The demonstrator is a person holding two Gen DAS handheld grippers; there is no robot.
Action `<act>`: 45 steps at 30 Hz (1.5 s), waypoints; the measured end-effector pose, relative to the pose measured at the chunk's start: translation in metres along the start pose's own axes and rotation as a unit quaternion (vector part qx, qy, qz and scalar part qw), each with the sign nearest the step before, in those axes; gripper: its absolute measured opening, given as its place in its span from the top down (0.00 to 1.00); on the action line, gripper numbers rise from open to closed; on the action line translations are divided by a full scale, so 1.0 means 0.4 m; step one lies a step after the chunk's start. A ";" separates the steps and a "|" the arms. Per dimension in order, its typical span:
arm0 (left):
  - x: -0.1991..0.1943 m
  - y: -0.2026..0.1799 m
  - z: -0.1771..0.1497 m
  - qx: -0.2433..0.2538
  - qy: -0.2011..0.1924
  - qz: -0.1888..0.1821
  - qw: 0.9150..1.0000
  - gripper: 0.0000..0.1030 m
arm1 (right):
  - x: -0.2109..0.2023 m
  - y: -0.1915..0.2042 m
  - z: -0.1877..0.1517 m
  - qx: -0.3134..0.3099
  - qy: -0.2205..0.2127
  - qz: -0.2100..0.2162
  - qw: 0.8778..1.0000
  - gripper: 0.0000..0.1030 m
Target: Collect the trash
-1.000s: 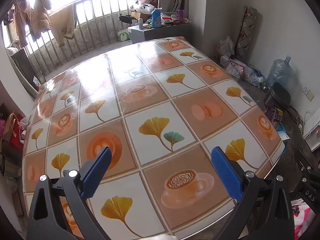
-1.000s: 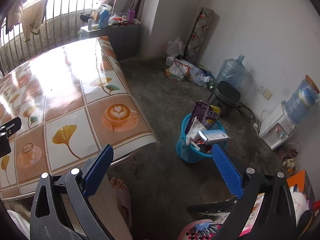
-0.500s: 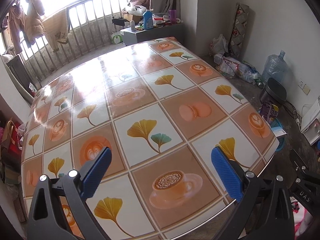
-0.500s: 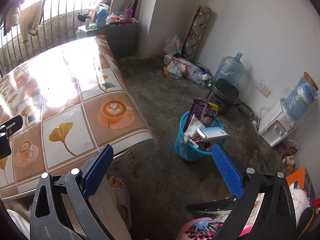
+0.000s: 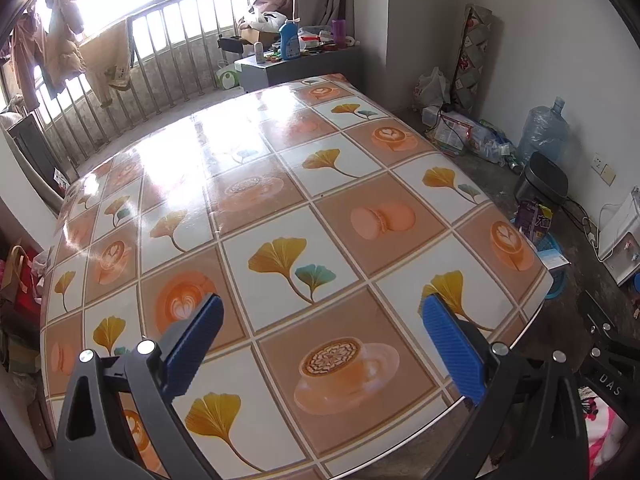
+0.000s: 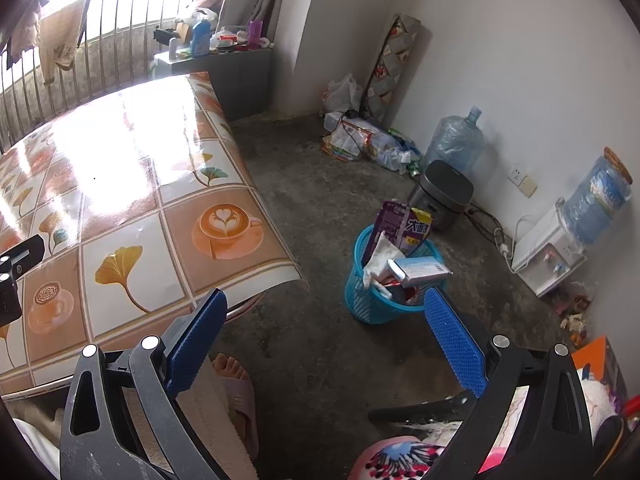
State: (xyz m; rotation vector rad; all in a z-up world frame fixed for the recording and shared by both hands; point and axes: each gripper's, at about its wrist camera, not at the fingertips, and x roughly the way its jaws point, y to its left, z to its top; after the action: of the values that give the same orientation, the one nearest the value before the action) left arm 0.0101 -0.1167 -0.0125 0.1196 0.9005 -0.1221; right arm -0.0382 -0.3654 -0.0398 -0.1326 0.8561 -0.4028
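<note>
A blue plastic waste basket point(image 6: 370, 300) stands on the floor to the right of the table, filled with trash: a purple packet point(image 6: 404, 220), a white and blue box point(image 6: 420, 270) and crumpled paper. Part of it shows past the table edge in the left wrist view point(image 5: 554, 248). My right gripper point(image 6: 324, 336) is open and empty, above the floor near the basket. My left gripper point(image 5: 320, 344) is open and empty, above the near part of the table point(image 5: 260, 200), which has a glossy cloth printed with leaves and coffee cups. I see no trash on the table.
A dark lidded bin point(image 6: 442, 194), a water bottle point(image 6: 454, 144) and a pile of bags point(image 6: 360, 140) lie along the right wall. A water dispenser point(image 6: 560, 236) stands further right. A person's foot in a slipper point(image 6: 236, 384) is below the table edge. A cluttered cabinet point(image 5: 288, 56) stands beyond the table.
The left gripper has pulled back and up, so more of the table shows. The right gripper has shifted slightly; the basket sits a little lower left in its view. Both stay open.
</note>
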 end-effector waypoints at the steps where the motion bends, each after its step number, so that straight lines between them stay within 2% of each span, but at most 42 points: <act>1: 0.000 0.000 0.000 0.000 0.000 -0.001 1.000 0.05 | 0.000 -0.001 0.000 0.000 0.000 -0.001 1.000 0.08; 45: 0.014 0.010 0.001 -0.004 0.010 -0.002 1.000 0.05 | 0.004 0.004 0.005 0.002 0.002 0.000 1.000 0.08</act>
State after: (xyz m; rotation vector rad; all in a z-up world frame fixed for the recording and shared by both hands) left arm 0.0145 -0.1131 -0.0162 0.1114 0.9204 -0.1217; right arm -0.0352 -0.3649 -0.0401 -0.1281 0.8598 -0.4058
